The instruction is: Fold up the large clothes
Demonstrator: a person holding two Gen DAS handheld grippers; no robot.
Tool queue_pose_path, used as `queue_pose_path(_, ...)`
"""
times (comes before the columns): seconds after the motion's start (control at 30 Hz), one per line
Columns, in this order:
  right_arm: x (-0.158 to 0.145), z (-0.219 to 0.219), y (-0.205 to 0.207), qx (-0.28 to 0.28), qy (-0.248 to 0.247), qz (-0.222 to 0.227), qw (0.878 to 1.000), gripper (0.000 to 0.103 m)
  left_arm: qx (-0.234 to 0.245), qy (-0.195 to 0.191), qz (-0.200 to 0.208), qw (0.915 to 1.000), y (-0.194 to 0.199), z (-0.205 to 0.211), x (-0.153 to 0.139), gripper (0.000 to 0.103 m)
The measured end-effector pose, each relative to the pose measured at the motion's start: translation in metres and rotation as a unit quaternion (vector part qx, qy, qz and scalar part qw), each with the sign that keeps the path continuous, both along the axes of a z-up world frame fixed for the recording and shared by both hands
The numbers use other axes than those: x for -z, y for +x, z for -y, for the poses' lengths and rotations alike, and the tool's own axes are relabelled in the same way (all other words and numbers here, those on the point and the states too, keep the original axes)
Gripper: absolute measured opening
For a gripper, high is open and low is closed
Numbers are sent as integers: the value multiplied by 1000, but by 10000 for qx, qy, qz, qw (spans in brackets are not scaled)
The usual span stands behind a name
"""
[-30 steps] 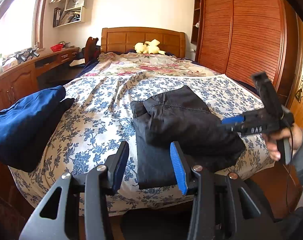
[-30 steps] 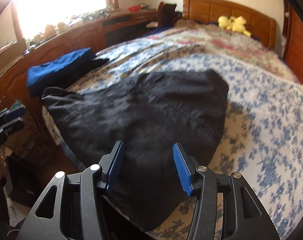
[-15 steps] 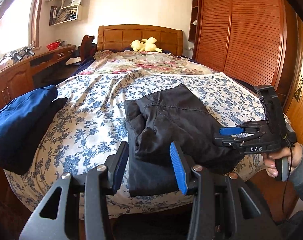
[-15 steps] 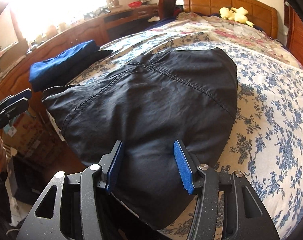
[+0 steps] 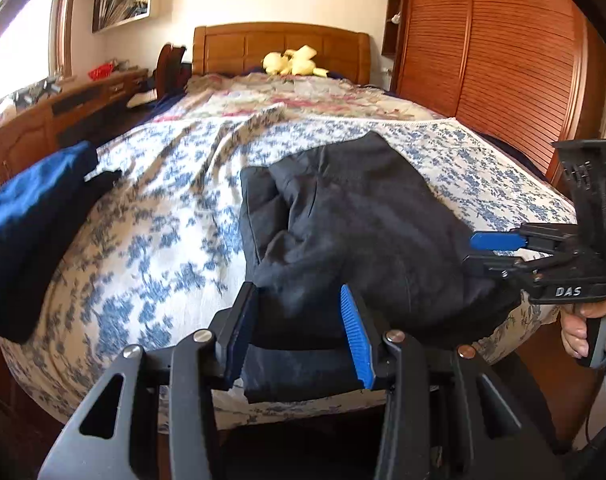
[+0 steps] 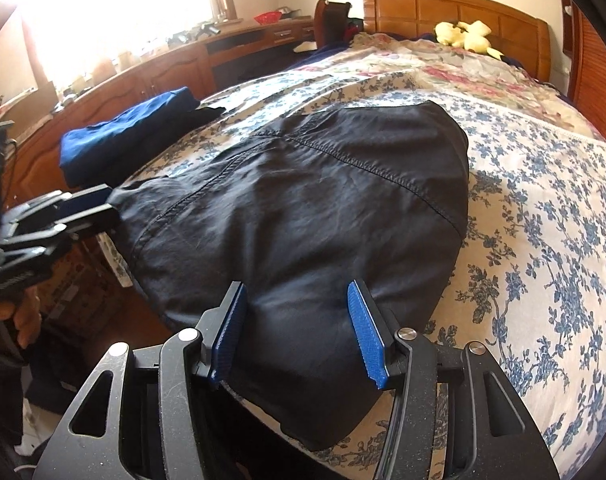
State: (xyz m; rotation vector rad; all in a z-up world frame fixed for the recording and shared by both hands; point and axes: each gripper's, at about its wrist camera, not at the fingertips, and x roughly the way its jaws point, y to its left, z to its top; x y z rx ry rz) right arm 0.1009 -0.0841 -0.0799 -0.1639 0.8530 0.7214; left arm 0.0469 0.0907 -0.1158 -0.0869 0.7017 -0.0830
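Both jaws spread, the left hand-held gripper (image 5: 299, 324) and right hand-held gripper (image 6: 299, 332) frame the near edge of the black garment (image 6: 303, 208) bunched at the bed's (image 5: 163, 240) foot, apparently untouched: soft, floppy cloth, best pinched at hemmed corners.

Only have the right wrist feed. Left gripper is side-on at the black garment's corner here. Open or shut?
Observer: Open. The left gripper has its jaws apart. The black garment shows in the gap between them, and nothing is gripped.
Operator: Is the garment one flat layer on that side?
Observer: No. A lower layer sticks out past the top fold along the left edge.
Operator: Where does my gripper sit from over there?
Observer: The right gripper is at the garment's right edge, near the foot of the bed, with its fingers pointing across the cloth.
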Motion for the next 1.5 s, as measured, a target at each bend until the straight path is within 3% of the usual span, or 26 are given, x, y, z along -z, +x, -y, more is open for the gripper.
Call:
queue_pose_path(0.17, 2, -2, -1, 58, 18, 46, 10000, 54, 1, -269, -118, 9996, 6, -3, 13, 40)
queue_pose_path(0.2, 2, -3, -1, 62, 12, 59, 10000, 54, 44, -294, -88, 9995, 6, -2, 13, 24)
queue_pose_path(0.27, 2, -2, -1, 62, 15, 68, 10000, 54, 123, -263, -56, 9996, 6, -2, 11, 6)
queue_pose_path(0.3, 2, -2, -1, 61, 16, 62, 10000, 54, 191, -214, 5, 9996, 4, 0, 10, 1)
queue_pose_path(0.43, 0, -4, -1, 15, -28, 17, 10000, 54, 163, 71, 259, 9995, -5, 4, -3, 0)
queue_pose_path(0.63, -11, -6, 2, -93, -80, 41, 9999, 53, -14, 196, 507, 9985, -15, -9, -17, 0)
queue_pose_path(0.8, -26, -4, -1, -220, 18, 111, 9997, 53, -267, 52, 277, 9992, -11, -36, 1, 1)
queue_pose_path(1.0, 2, -7, 6, -310, -94, -143, 9994, 55, -300, 171, 54, 9994, -8, -32, 23, 1)
queue_pose_path(1.3, 1, 7, 26, -504, 84, -373, 9980, 54, -432, -118, 31, 9990, -13, -39, 12, 6)
queue_pose_path(1.5, -11, 7, 65, -232, -350, -68, 9991, 54, -382, -126, -72, 9992, -22, -45, 5, 16)
